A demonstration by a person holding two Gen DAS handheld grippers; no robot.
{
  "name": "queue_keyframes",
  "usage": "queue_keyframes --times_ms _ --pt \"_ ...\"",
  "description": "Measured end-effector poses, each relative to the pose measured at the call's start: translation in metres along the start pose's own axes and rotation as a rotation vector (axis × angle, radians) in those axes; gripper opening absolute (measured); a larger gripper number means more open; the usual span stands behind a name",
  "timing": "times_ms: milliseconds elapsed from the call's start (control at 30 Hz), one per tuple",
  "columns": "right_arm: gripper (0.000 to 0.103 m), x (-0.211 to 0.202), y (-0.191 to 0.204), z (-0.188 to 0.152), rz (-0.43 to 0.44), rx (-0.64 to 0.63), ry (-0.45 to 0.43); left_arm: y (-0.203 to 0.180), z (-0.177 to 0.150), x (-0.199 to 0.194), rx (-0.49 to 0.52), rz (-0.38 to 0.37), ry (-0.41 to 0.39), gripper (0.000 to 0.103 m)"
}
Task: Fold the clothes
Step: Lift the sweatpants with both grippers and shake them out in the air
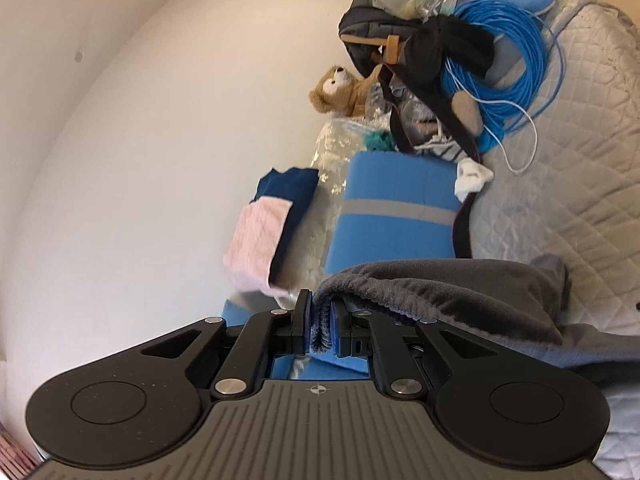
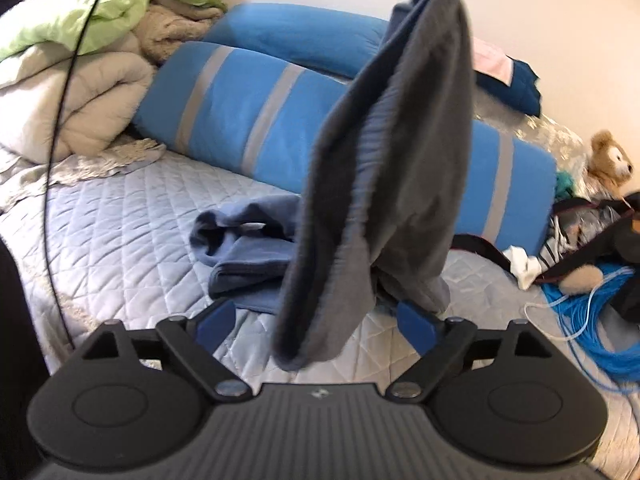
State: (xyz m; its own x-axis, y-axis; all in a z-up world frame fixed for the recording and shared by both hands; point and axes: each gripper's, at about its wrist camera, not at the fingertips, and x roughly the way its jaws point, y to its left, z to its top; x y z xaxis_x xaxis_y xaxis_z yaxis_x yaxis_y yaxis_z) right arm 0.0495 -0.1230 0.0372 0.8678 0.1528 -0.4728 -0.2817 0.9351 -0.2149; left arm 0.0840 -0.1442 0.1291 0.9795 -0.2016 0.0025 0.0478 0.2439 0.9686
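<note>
grey fleece fills the lower middle of the left wrist view: the left gripper [image 1: 321, 318] has its blue pads pressed together on a hemmed edge of the dark grey garment [image 1: 440, 292], which spreads off to the right over the quilted bedspread [image 1: 580, 184]. behind it, at centre, lies a blue striped pillow [image 1: 396, 216]; a folded pink and navy stack [image 1: 272, 224] sits to its left against the wall, and a teddy bear [image 1: 340, 90], a black bag [image 1: 400, 44] and a coil of blue cable [image 1: 508, 80] crowd the upper right.

from the right wrist view the same garment [image 2: 392, 152] hangs from the top edge of the frame down to the lower middle, limp and doubled on itself, its free end dangling between the spread fingers of the right gripper [image 2: 324, 320]; the pads touch nothing. a crumpled blue garment [image 2: 248, 248] lies on the bedspread at centre left, with bedding heaped in the upper left.

the fabric looks soft, light and floppy (it will sag wherever it is unsupported), so it probably handles best by its firmer hem or a corner. a sensible hold for the open gripper would be the dangling lower edge, so the piece can be stretched flat between both grips.
</note>
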Motion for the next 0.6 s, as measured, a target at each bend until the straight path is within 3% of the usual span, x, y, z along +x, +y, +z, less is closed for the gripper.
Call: queue_keyframes --times_ms 133,367,467,600 --pt "0.09 0.009 -0.007 -0.002 -0.062 0.017 0.013 0.001 0.005 0.002 -0.005 0.004 0.007 0.009" --pt "0.038 0.014 -0.026 -0.011 -0.119 0.032 0.047 0.004 0.002 0.003 -0.022 0.01 0.043 0.009" --pt "0.019 0.016 -0.029 -0.013 -0.104 0.046 0.056 0.008 0.001 0.002 -0.027 0.012 0.052 0.009" --pt "0.006 0.014 -0.026 -0.014 -0.108 0.023 0.041 0.009 -0.003 0.002 -0.027 0.018 0.06 0.01"
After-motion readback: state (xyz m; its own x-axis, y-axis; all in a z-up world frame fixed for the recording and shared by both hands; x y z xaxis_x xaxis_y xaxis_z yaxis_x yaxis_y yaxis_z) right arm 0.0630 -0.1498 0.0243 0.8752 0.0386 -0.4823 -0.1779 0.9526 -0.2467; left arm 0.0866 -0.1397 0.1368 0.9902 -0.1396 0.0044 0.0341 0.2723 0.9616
